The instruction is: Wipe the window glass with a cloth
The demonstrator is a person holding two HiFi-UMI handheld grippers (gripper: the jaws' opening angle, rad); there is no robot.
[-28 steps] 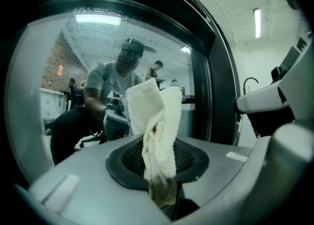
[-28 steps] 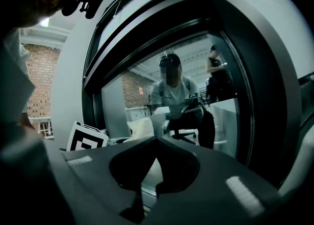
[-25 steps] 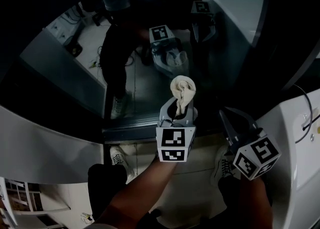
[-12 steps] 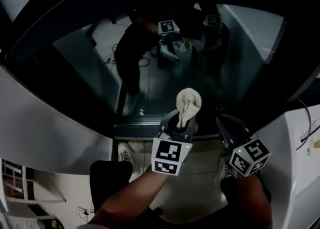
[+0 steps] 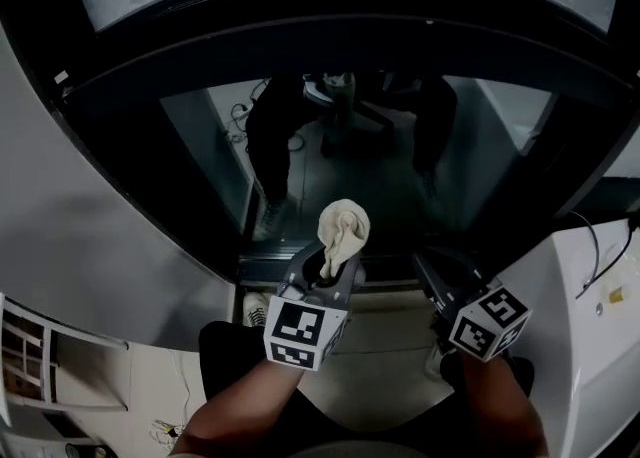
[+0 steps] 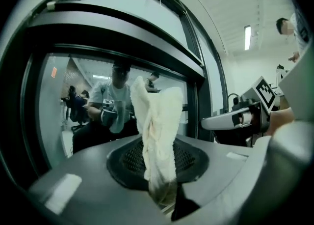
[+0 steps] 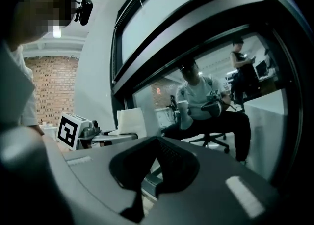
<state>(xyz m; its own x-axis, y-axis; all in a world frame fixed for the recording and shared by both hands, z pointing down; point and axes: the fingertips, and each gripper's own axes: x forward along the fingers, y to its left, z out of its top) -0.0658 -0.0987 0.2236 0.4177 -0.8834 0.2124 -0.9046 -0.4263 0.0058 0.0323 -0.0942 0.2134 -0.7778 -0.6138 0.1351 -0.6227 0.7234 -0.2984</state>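
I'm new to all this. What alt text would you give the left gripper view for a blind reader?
A cream cloth stands bunched upright, pinched at its base in the left gripper, in front of the window glass. A seated person shows in the glass; the right gripper is at the right edge.

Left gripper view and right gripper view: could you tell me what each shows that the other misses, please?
Only the left gripper view shows the cloth up close, pinched between the jaws of the left gripper. Only the right gripper view shows a brick wall and looks into the closed, empty jaws of the right gripper. Both show the window glass mirroring a seated person.
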